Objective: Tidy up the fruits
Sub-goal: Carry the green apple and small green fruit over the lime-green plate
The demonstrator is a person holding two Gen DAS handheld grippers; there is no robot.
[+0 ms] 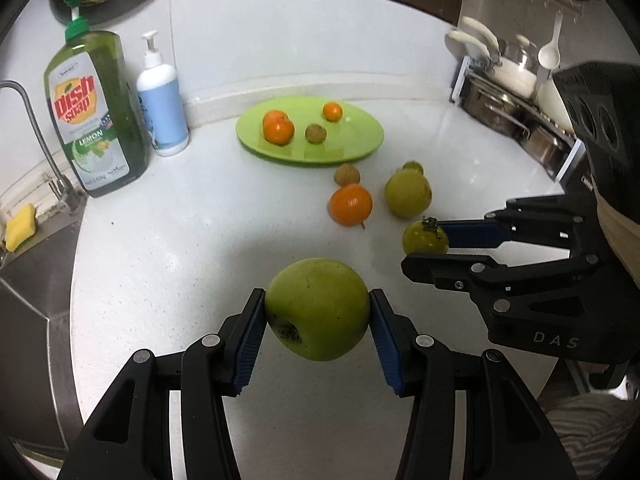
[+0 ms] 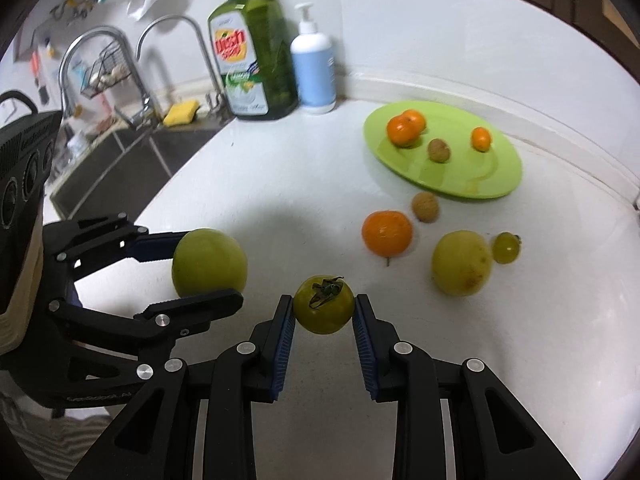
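Observation:
My left gripper (image 1: 318,312) is shut on a large green apple (image 1: 318,308), held above the white counter; the apple also shows in the right wrist view (image 2: 208,262). My right gripper (image 2: 324,312) is shut on a small green tomato (image 2: 324,304) with a dried stem, seen from the left wrist too (image 1: 424,237). A green plate (image 1: 352,140) at the back holds two oranges, a small orange and a brown nut. Loose on the counter lie an orange (image 1: 351,205), a walnut (image 1: 347,175), a yellow-green apple (image 1: 407,193) and a small green fruit (image 2: 505,247).
A dish soap bottle (image 1: 96,112) and a white pump bottle (image 1: 162,96) stand at the back left beside the sink (image 1: 32,280) with its tap and yellow sponge (image 1: 18,226). Pots sit on a rack (image 1: 508,108) at the back right.

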